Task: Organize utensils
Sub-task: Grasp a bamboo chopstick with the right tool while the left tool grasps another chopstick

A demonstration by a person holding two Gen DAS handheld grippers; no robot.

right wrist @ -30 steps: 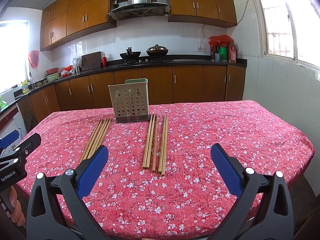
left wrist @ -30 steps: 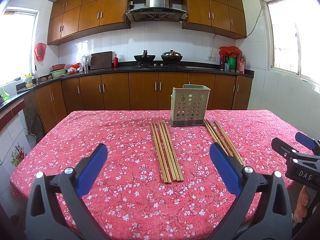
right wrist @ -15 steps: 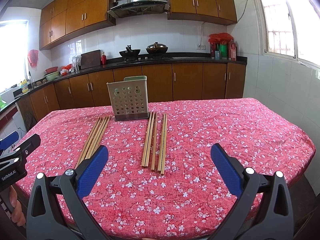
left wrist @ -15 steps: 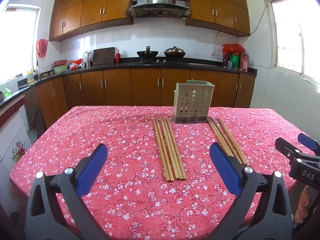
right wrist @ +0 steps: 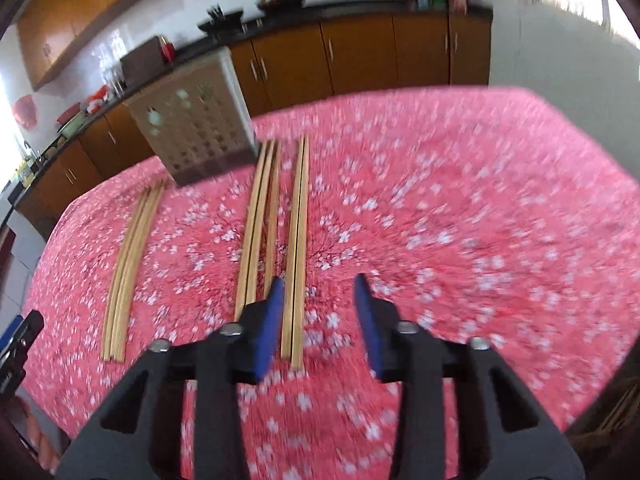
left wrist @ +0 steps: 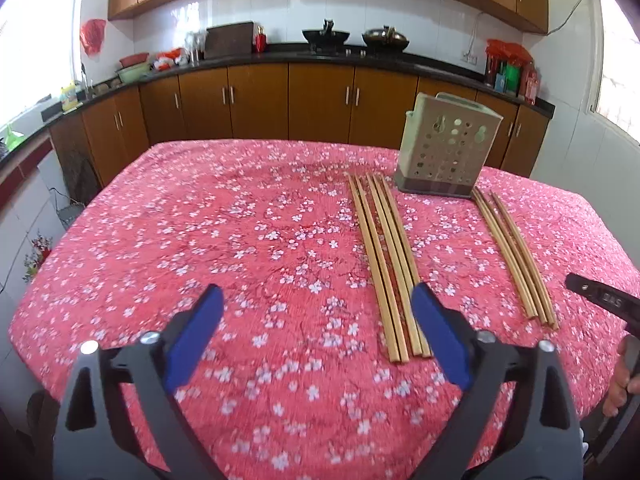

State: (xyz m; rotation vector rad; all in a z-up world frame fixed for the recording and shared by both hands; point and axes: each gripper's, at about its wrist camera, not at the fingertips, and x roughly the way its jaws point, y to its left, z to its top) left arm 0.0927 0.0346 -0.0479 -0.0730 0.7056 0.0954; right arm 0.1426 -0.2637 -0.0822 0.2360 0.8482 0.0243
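The right claw (right wrist: 320,316) hangs low over the red flowered tablecloth (right wrist: 460,220), its blue pads (right wrist: 269,320) partly spread with nothing between them. Just ahead of the gap, nearer the left-hand pad, lie the near ends of a pair of chopsticks (right wrist: 297,248) — the rightmost of a loose group, with three more just to their left. That lineup suggests the claw is being aimed to pinch this pair near its end; the view is blurred, so whether a pad touches the wood cannot be told.

The left claw (left wrist: 316,340) is spread wide and empty above the cloth, its right-hand pad just beside the near ends of the other chopstick bundle (left wrist: 386,260).

Both bundles point away toward the perforated holder (left wrist: 446,148), which stands upright at the far side of the table — probably laid that way so each stick can be lifted and dropped in end first.
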